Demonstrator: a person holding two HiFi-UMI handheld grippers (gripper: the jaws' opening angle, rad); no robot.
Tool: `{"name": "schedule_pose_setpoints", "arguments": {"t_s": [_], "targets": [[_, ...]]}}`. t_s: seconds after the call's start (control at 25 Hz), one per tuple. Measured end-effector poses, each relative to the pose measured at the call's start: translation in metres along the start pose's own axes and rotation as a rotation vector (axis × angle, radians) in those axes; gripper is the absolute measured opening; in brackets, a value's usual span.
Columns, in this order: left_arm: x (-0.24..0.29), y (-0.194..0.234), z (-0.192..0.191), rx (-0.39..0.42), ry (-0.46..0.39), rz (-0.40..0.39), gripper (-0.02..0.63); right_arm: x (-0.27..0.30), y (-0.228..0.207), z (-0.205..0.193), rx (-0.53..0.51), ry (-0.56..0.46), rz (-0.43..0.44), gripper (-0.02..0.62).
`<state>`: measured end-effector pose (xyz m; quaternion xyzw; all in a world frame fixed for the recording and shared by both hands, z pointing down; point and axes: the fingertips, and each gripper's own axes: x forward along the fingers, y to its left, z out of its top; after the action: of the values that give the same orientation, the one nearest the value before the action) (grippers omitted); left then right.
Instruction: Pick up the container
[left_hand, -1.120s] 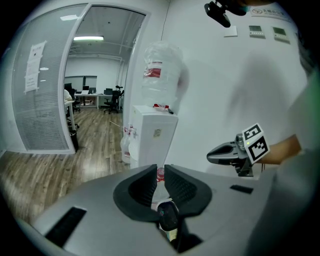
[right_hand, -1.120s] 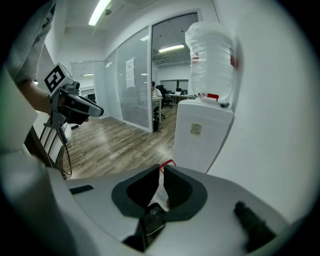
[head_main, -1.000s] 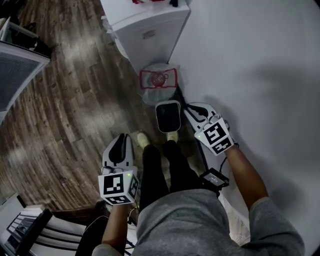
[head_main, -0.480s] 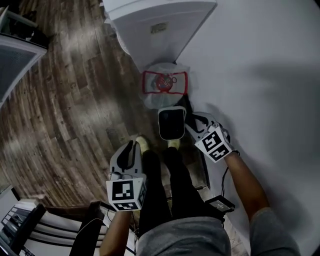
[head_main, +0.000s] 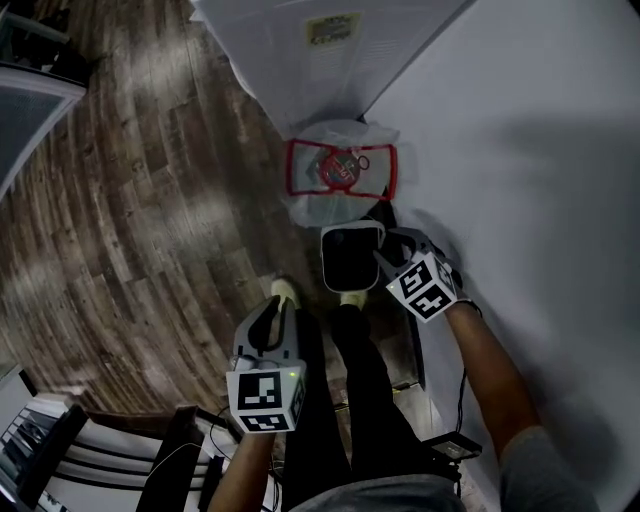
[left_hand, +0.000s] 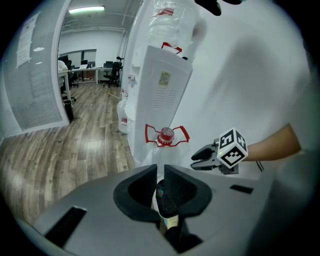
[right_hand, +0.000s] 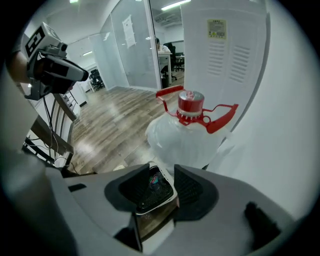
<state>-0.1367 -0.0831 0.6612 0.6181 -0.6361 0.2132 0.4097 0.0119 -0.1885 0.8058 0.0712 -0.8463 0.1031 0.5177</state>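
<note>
The container is a big clear water jug (head_main: 340, 170) with a red cap and red handle (left_hand: 166, 136), standing on the floor against a white water dispenser (head_main: 320, 50). My right gripper (head_main: 386, 240) hangs just below the jug in the head view, close to its body (right_hand: 185, 142). Its jaws have just been opening and stand open (right_hand: 162, 172), gripping nothing. My left gripper (head_main: 277, 306) is lower left, well apart from the jug, jaws shut (left_hand: 160, 172). A dark thing with a white rim shows behind both jaw gaps; I cannot tell what it is.
A white wall runs along the right. The person's dark legs and pale shoes (head_main: 285, 292) stand between the grippers on the wood floor. A cable and small black box (head_main: 455, 447) hang at the lower right. Black-and-white furniture (head_main: 60, 450) sits at the lower left.
Both grippers have sunk toward the floor. The right one has come closer to the jug, which now looks larger in the head view.
</note>
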Motion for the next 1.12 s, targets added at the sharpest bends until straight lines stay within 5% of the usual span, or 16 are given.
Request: {"name": "schedule_pose_setpoints", "arguments": {"t_s": [0.2,0.64,1.12], "targets": [[0.029,0.008,-0.027,0.005,0.029,-0.004,0.054,0.044,-0.006,-0.024,0.000,0.042,0.020,0.150],[0.079,0.028,-0.072,-0.042,0.044,0.017,0.054,0.139,-0.019,-0.068,-0.167,0.136,0.001,0.150],[0.097,0.034,-0.081,-0.068,0.059,0.010,0.054,0.170,-0.013,-0.084,-0.211,0.245,0.087,0.152]]}}
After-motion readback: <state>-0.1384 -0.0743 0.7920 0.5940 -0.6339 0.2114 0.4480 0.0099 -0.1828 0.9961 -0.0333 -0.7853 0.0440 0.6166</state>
